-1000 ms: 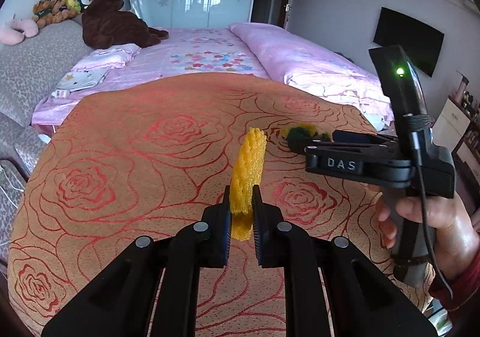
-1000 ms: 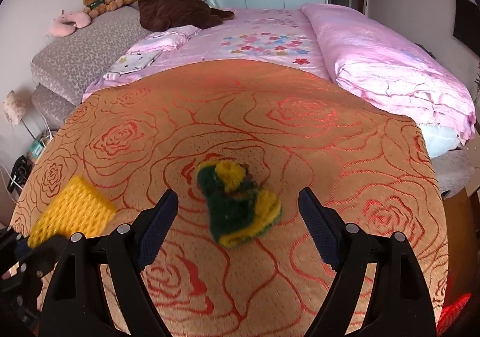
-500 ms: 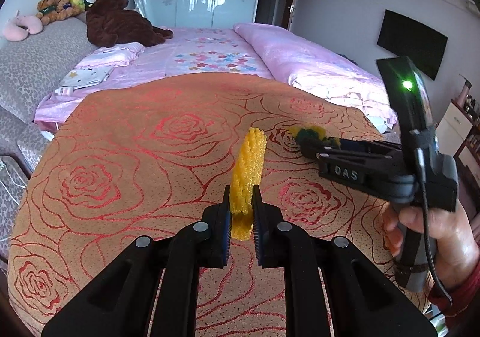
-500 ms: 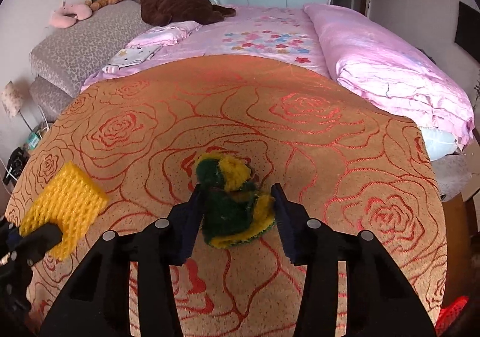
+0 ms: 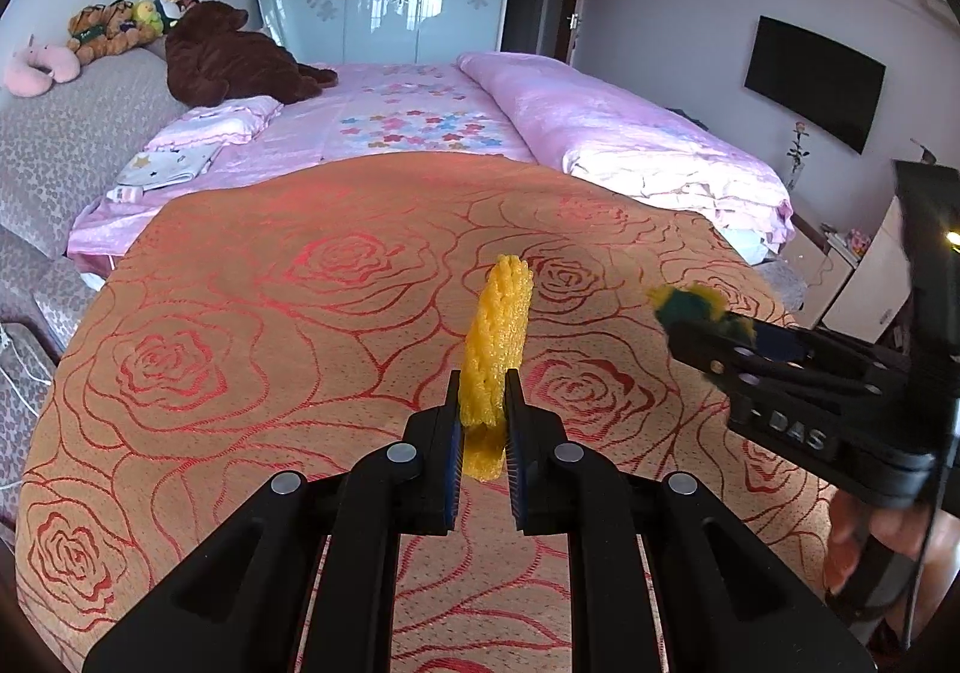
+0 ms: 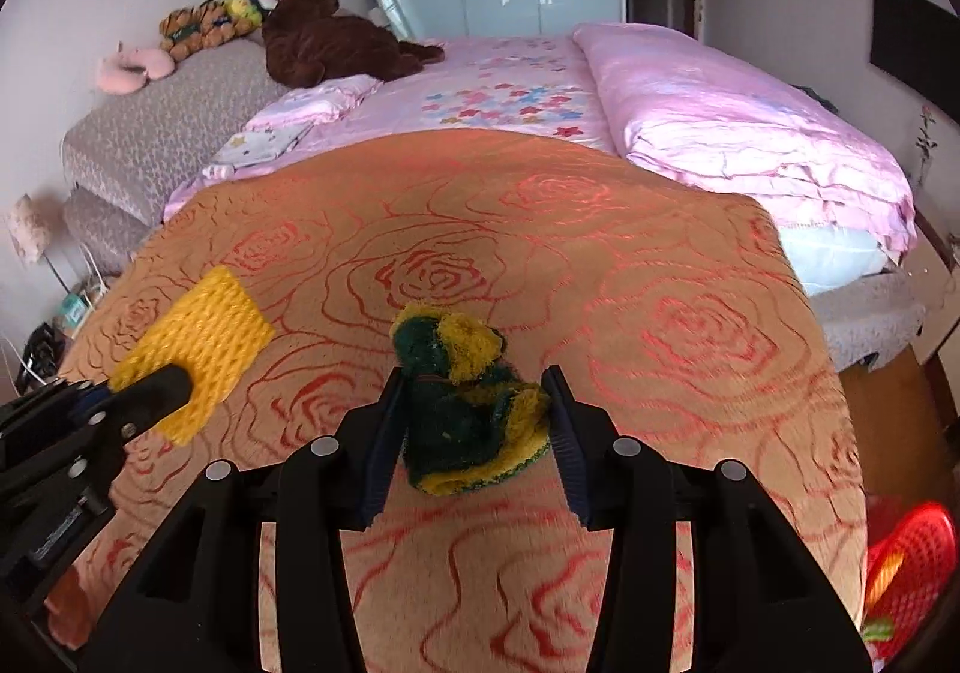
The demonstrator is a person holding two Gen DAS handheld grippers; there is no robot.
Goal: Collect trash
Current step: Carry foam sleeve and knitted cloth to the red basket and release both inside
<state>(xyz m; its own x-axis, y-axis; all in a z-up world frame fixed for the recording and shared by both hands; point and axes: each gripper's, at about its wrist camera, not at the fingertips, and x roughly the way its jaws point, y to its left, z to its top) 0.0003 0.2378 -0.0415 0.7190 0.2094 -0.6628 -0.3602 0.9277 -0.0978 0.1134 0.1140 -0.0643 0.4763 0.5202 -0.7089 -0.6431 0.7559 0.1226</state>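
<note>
Bed: a wide bed with pink flowered sheets [image 5: 414, 127] fills the far side of the room, with a rumpled pink duvet [image 5: 630, 145] along its right side and a big brown plush bear [image 5: 234, 55] lying at the head.
Counter: an orange cloth with red rose outlines [image 5: 240, 313] covers the counter in front of the bed.
Basket: a red mesh basket [image 6: 912, 559] shows at the lower right edge of the right wrist view, below the counter's edge.
Left tongs: the left tongs [image 5: 483, 421] are squeezed nearly together on a flat yellow foam net [image 5: 495, 337], which stands on edge between the pads, clear above the cloth.
Right tongs: the right tongs [image 6: 474, 421] stand at a middling width, having just narrowed, and both pads press the sides of a crumpled green and yellow scouring pad [image 6: 465, 403].
Scouring pad: in the left wrist view it rides at the tips of the right tongs, and whether it touches the cloth I cannot tell.
Hand: a person's hand [image 5: 864, 535] grips the right tool's handle.
</note>
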